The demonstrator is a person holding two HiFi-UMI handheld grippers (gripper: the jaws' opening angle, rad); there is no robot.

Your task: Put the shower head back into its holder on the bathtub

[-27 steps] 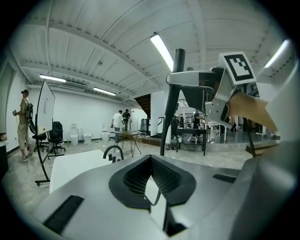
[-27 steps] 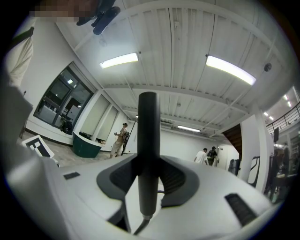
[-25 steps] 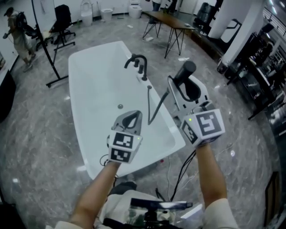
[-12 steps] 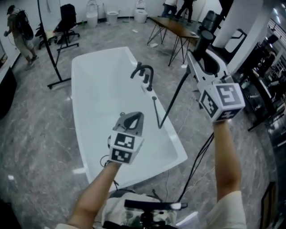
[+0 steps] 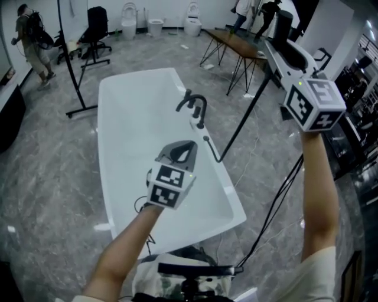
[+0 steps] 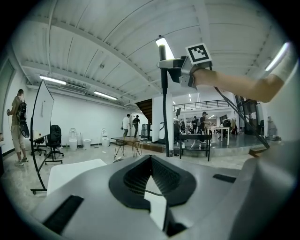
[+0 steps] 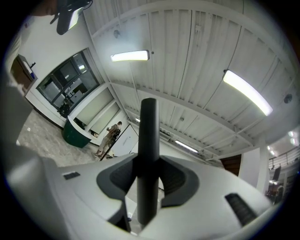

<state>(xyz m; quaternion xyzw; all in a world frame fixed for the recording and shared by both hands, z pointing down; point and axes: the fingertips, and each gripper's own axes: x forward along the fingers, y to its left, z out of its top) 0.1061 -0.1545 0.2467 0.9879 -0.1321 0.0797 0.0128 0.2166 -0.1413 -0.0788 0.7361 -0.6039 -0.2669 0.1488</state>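
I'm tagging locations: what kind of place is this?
Probably a large open workshop or showroom, not a home bathroom: a bathtub stands alone mid-room, unplumbed-looking toilets sit by the far wall, and an office chair is nearby.

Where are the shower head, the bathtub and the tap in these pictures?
shower head (image 7: 149,136), right gripper view, on its black handle.
bathtub (image 5: 133,133), head view, on its bare white inside.
tap (image 5: 203,109), head view, on its black curved spout.
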